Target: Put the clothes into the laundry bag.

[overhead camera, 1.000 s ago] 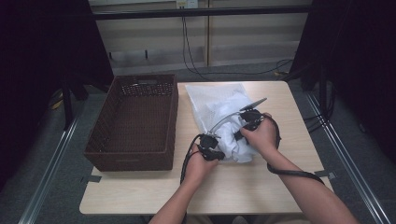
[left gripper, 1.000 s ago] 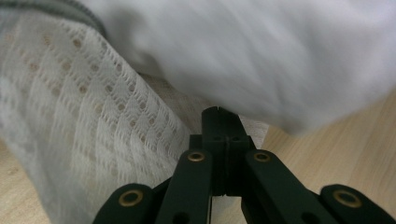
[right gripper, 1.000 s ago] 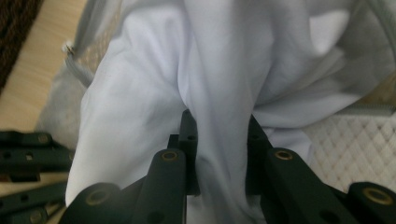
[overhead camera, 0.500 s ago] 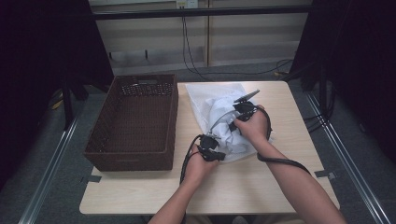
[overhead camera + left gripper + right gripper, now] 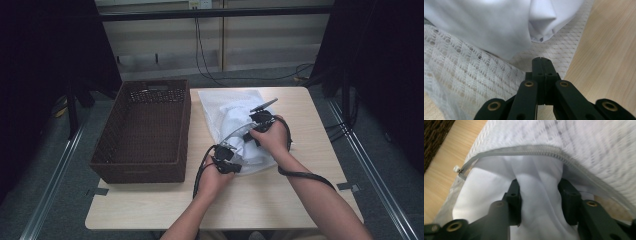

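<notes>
A white mesh laundry bag (image 5: pixel 220 102) lies on the table with its zipper (image 5: pixel 536 148) undone and its mouth towards me. White cloth (image 5: pixel 539 202) sits partly inside that mouth. My right gripper (image 5: pixel 540 185) reaches into the mouth; its jaws have just been opening and stand apart, with a fold of the cloth loose between them. In the high view my right gripper (image 5: pixel 250 132) is over the bag's middle. My left gripper (image 5: pixel 540 60) is shut at the bag's near edge, its tips pinching the mesh (image 5: pixel 474 75). From above, my left gripper (image 5: pixel 236 152) is at the bag's near left corner.
A dark brown wicker basket (image 5: pixel 185 125) stands left of the bag, close beside it. Bare wooden tabletop (image 5: pixel 280 200) lies in front of and to the right of the bag. Cables trail from both grippers across the near table. The zipper pull (image 5: pixel 456 168) hangs at the mouth's left end.
My right hand has shifted a little farther onto the bag, and its jaws have spread apart around the cloth. My left hand has stayed where it was.
</notes>
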`<state>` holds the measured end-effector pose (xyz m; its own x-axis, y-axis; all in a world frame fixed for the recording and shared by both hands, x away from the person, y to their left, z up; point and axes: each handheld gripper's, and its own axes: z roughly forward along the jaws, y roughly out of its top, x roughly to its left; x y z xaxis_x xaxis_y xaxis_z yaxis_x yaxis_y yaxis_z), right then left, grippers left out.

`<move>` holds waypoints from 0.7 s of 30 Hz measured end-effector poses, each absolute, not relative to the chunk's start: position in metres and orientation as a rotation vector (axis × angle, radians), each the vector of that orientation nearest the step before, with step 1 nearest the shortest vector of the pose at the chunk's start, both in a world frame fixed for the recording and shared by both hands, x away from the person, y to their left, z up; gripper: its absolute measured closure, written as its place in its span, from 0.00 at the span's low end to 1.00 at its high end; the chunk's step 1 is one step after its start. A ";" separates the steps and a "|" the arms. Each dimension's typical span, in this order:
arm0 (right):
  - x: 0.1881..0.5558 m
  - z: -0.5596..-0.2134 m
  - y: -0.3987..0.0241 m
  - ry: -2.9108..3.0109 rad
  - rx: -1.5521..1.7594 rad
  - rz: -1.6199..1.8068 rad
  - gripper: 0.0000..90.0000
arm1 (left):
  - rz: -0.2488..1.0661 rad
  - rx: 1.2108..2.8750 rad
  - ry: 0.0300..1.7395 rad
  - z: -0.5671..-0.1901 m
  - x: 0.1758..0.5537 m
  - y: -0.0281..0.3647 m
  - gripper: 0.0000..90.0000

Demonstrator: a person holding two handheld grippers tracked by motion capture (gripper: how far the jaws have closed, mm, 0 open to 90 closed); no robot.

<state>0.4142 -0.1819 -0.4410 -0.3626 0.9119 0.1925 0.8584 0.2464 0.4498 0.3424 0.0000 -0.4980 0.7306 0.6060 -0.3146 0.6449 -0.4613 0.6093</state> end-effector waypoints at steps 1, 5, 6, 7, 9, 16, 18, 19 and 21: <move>0.412 -0.438 -0.183 2.399 1.679 0.757 0.62 | -0.071 2.188 0.944 -0.498 0.342 0.000 1.00; 0.401 -0.426 -0.186 2.407 1.603 0.780 0.55 | -0.083 2.198 0.937 -0.498 0.344 0.001 1.00; 0.399 -0.423 -0.187 2.409 1.589 0.781 0.56 | -0.080 2.201 0.938 -0.498 0.343 0.001 1.00; 0.396 -0.421 -0.188 2.418 1.556 0.798 0.56 | -0.078 2.193 0.944 -0.498 0.343 0.000 1.00; 0.390 -0.417 -0.191 2.431 1.527 0.812 0.55 | -0.078 2.187 0.952 -0.498 0.342 -0.001 1.00; 0.374 -0.407 -0.202 2.441 1.467 0.820 0.61 | -0.075 2.215 0.941 -0.497 0.344 0.001 1.00; 0.373 -0.403 -0.207 2.455 1.476 0.813 0.64 | -0.080 2.182 0.969 -0.497 0.343 -0.002 1.00; 0.372 -0.402 -0.209 2.462 1.477 0.824 0.66 | -0.082 2.173 0.980 -0.497 0.342 -0.002 1.00; 0.370 -0.400 -0.212 2.473 1.472 0.820 0.69 | -0.080 2.217 0.944 -0.496 0.344 0.000 1.00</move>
